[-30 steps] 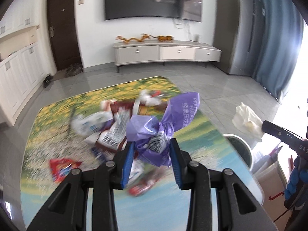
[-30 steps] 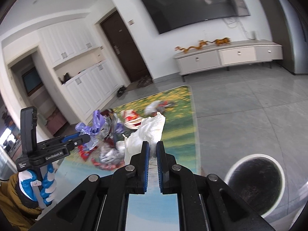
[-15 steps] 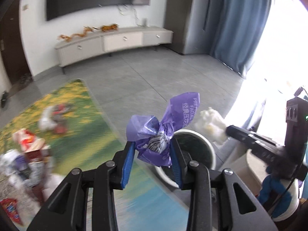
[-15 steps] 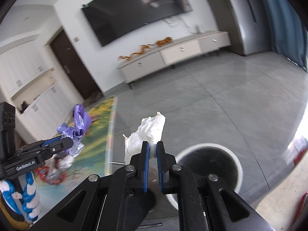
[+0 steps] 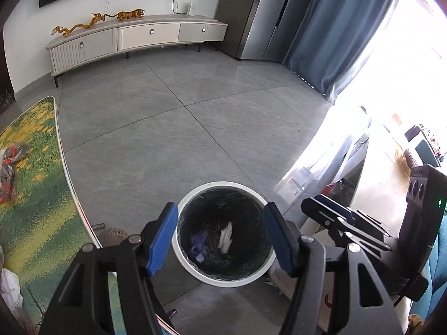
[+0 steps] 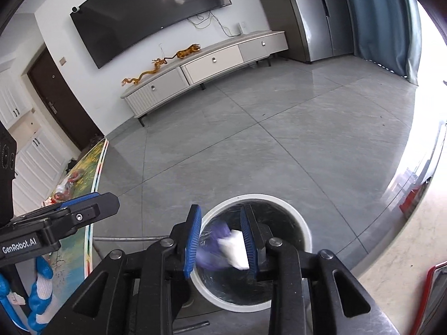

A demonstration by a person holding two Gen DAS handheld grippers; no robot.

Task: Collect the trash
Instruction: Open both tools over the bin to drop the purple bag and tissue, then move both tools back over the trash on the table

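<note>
A white round trash bin [image 5: 192, 270] with a black liner stands on the grey floor beside the table. My left gripper [image 5: 220, 240] is open and empty right above it. Inside lie the purple wrapper [image 5: 199, 244] and the white tissue [image 5: 225, 237]. In the right wrist view my right gripper [image 6: 220, 240] is open above the same bin [image 6: 279, 199]. The purple wrapper [image 6: 213, 247] and the white tissue [image 6: 236, 248] show blurred between its jaws, inside the bin's opening. More trash [image 5: 9, 167] lies on the table [image 5: 33, 223].
The table's edge [image 5: 75, 195] runs just left of the bin. A TV cabinet [image 5: 134, 39] stands at the far wall and blue curtains [image 5: 335, 28] hang at the right. Boxes and clutter [image 5: 335, 184] sit right of the bin.
Both grippers swung from the table to above the bin and opened. The purple wrapper and the white tissue left the jaws and dropped into the bin.
</note>
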